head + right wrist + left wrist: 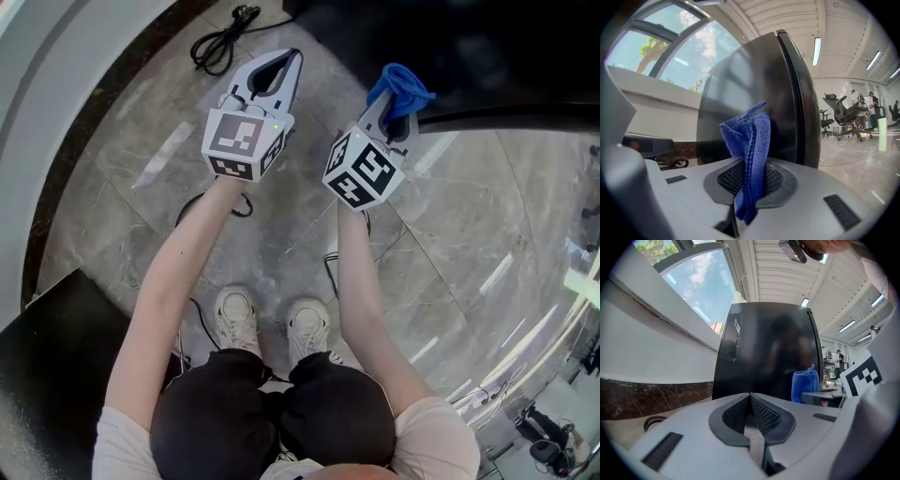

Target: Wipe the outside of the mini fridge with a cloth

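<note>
Quick headcount, nothing fancy

One mini fridge [754, 93], one blue cloth [751, 140], two grippers (left gripper [284, 67], right gripper [401, 114]), two marker cubes [246, 141] [364, 171], two white shoes [236, 319] [307, 328], one coiled black cable [221, 37].

Grey marble floor tiles [450, 244] are gleaming in daylight, and a black cable [220, 37] is lying coiled near the curved white wall [647, 348] with its dark stone skirting [651, 397]. Blue sky is showing through the arched window [701, 287]. Strip lights [816, 50] are glowing overhead, and office chairs [846, 115] are standing far off.
</note>
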Motion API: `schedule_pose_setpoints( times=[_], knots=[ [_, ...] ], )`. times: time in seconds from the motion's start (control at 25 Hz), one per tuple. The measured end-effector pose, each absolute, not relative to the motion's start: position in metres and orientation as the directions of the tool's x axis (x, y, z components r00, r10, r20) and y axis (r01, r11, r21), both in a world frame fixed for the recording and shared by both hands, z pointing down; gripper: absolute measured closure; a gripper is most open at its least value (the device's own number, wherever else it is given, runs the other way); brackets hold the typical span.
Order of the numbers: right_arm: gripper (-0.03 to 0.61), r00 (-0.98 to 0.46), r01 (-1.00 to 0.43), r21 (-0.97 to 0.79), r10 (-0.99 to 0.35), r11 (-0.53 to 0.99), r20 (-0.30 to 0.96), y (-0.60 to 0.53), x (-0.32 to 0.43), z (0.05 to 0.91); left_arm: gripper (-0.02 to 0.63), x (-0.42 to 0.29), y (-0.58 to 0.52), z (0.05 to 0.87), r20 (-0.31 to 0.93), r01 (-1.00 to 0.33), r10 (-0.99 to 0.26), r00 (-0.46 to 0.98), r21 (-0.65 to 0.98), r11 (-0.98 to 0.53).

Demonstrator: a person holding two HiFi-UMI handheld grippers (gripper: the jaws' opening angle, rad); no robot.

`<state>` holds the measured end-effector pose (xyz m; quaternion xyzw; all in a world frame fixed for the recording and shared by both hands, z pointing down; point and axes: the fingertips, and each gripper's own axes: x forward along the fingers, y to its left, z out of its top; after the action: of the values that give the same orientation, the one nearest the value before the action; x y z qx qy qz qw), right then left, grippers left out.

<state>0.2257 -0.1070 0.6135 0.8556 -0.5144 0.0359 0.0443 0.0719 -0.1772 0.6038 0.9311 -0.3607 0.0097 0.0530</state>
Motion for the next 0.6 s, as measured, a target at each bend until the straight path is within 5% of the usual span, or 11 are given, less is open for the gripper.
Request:
schedule_pose_setpoints(
  times=[0.6],
  knots=[
    [0.506, 0.488, -0.872, 0.039, -0.862, -0.488, 0.135, -0.055, 0.261, 0.609, 0.609, 0.075, -0.164, 0.566, 0.014, -0.673, -0.674, 0.739, 0.054, -0.737]
  ],
)
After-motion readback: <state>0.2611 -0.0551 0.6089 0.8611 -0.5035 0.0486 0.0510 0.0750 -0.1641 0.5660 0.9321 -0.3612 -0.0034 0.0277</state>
